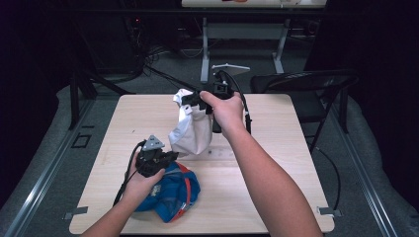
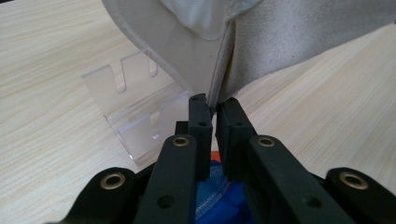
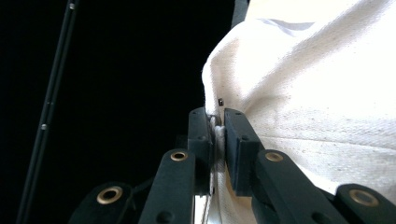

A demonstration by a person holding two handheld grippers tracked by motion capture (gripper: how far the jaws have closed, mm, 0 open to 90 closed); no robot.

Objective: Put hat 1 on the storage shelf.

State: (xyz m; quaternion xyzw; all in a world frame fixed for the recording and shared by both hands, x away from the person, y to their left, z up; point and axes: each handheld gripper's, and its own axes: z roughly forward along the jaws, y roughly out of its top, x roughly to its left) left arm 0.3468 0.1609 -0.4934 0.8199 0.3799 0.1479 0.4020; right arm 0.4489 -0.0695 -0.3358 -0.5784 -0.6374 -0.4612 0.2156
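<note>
At the left, the left gripper [image 1: 157, 159] has its jaws pinched together on the lower edge of the white cloth bag [image 1: 190, 131], a thin hold at a seam; if the person pulls outward, I judge the fabric could slip free and the bag sag. Beneath that hand a blue bag with red trim [image 1: 173, 193] lies crumpled on the surface [image 1: 276, 197]; its contents cannot be seen. Behind the white bag stands a clear acrylic stand [image 2: 135, 116], which a swinging bag might knock over. To the right, the right gripper [image 1: 197, 101] is clamped on the bag's top edge, holding it upright above the middle of the surface. What is inside is hidden.
</note>
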